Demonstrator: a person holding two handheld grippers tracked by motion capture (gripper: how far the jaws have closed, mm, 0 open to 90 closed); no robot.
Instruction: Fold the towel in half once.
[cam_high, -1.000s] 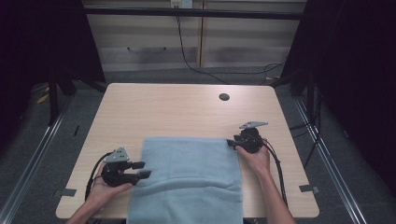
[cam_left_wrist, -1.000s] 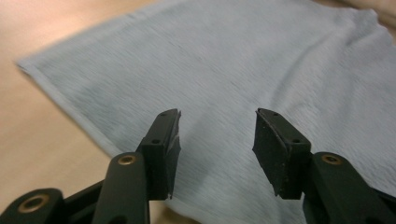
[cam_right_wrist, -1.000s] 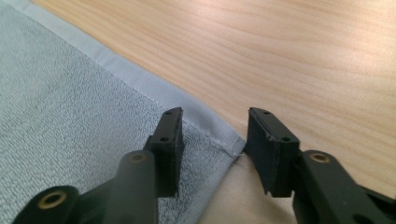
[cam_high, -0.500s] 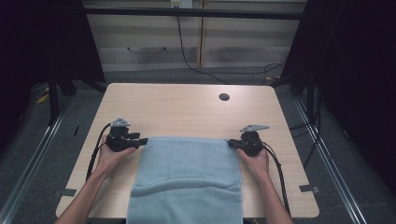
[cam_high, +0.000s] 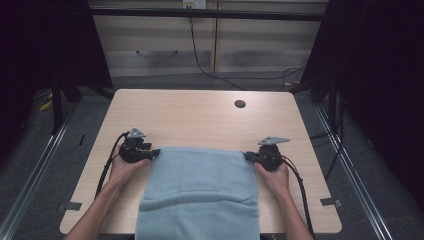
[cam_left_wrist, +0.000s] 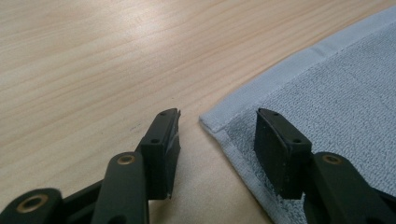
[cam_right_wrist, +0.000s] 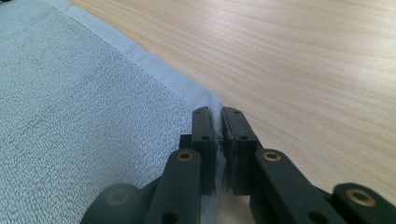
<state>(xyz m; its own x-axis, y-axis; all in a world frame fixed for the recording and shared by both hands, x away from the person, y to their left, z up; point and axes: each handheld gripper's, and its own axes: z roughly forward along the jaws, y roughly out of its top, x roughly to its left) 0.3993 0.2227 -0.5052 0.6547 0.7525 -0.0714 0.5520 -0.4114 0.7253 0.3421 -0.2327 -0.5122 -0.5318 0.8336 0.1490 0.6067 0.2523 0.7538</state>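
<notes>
2 grippers sit at the far corners of a light blue towel (cam_high: 200, 192) on a wooden table (cam_high: 200, 117).

Nearest the person, in the high view, the towel hangs over the table's near edge, with a crosswise fold line low on it, and both forearms come in beside it. At its far left corner the left gripper (cam_high: 155, 152) rests in the person's left hand (cam_high: 122, 167); the left gripper view adds what that view cannot resolve: its jaws stand wide apart, straddling the hemmed corner and gripping nothing. At the far right corner the right gripper (cam_high: 247, 156) meets the cloth, and the right gripper view shows its jaws pinched tight on the towel's edge. Farther off, the high view shows a dark round hole (cam_high: 240, 104) in the bare tabletop.
</notes>
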